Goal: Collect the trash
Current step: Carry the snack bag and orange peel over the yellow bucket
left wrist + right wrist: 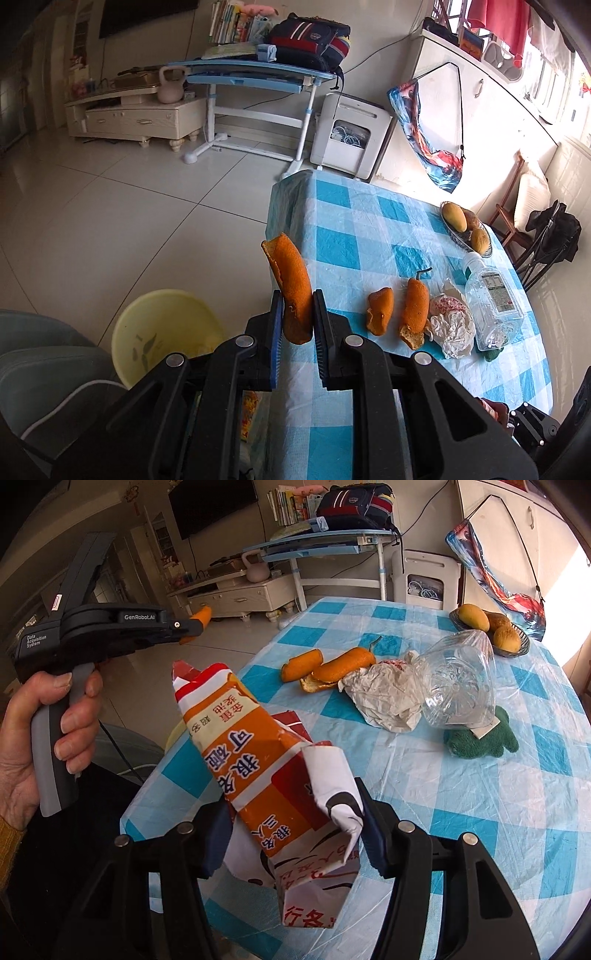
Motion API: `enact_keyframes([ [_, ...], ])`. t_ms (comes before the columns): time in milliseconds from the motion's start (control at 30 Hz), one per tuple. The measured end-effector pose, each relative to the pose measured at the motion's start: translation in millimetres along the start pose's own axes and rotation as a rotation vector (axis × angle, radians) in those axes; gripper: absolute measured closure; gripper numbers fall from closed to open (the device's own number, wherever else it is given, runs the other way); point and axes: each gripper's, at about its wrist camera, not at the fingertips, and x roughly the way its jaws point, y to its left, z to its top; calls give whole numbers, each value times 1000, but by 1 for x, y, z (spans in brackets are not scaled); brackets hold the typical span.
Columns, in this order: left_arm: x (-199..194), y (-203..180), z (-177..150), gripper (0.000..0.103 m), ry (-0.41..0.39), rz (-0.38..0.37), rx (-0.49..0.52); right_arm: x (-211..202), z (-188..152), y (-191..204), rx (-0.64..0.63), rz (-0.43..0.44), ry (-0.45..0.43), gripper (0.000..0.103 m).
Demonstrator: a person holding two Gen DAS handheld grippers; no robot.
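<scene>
My left gripper [297, 317] is shut on a long orange peel [290, 284], held upright off the table's left edge, above the floor. It also shows in the right wrist view [192, 627]. A yellow plastic bin [162, 332] stands on the floor below and to the left. My right gripper [291, 834] is shut on a crumpled orange, red and white printed paper [258, 753] above the table's near edge. On the table lie two more orange peels [380, 312] [415, 308], a crumpled white wrapper [452, 325] and an empty clear plastic bottle [491, 299].
The round table has a blue and white checked cloth [354, 236]. A glass bowl of mangoes [465, 227] sits at its far side. A green plush toy [480, 738] lies under the bottle's base. A grey chair [40, 354] stands beside the bin. Tiled floor lies to the left.
</scene>
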Motion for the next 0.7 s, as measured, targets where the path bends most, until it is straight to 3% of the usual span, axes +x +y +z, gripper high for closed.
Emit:
enact_keyframes([
  [400,-5,68,7,87,-21,83,-260,31,40,49,-54,71,-4,44],
  [700,-16,114,10,87,-65,103,-432,72,74,85,-127,102,54,45],
])
